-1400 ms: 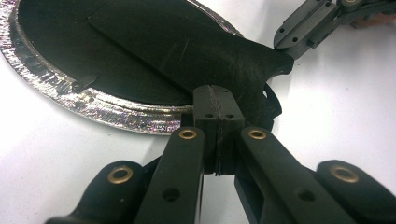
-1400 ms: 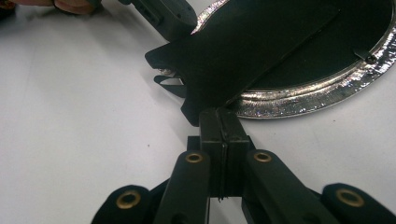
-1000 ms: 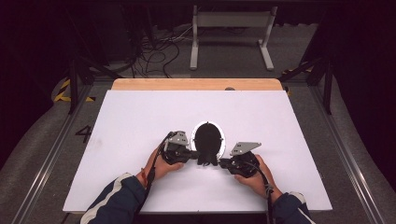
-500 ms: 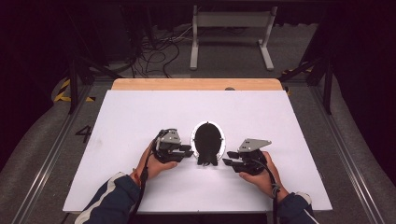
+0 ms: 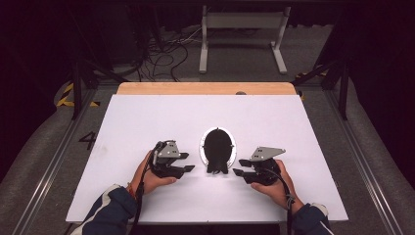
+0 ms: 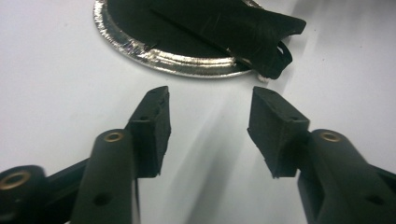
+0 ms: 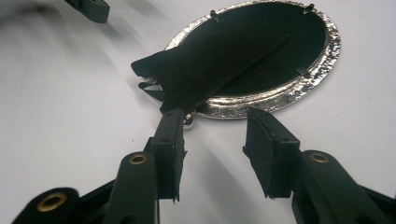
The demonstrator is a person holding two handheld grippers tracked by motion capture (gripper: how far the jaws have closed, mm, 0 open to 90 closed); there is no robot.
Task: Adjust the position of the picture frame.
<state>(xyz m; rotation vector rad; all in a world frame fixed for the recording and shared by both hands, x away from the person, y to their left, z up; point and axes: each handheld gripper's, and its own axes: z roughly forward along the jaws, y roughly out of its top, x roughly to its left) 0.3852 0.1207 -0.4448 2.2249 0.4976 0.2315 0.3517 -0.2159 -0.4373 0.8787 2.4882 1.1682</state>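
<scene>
My left gripper (image 5: 188, 163) sits on the white counter (image 5: 147, 117) just left of the oval frame (image 5: 218, 147), jaws pointing toward it. In the left gripper view the jaws stand about half apart with nothing between them; they have just been opening, and bare counter shows in the gap. The silver rim (image 6: 177, 60) of the frame lies beyond the fingertips (image 6: 156, 100), apart from them.

My right gripper (image 5: 240, 171) sits just right of the frame, jaws pointing left toward its near end. Its jaws are likewise partly apart and have just been opening; no part is clamped. In the right gripper view one fingertip (image 7: 170, 123) lies right at the near edge of the black back stand (image 7: 205, 60), by a small metal ball foot (image 7: 189, 120); whether it touches I cannot tell.

The frame lies face down near the middle of the counter, long axis running away from me. Its black backing (image 7: 289, 42) is held by small clips (image 7: 303, 71) at the rim. The stand flap lies over the backing and overhangs the rim at the near end
</scene>
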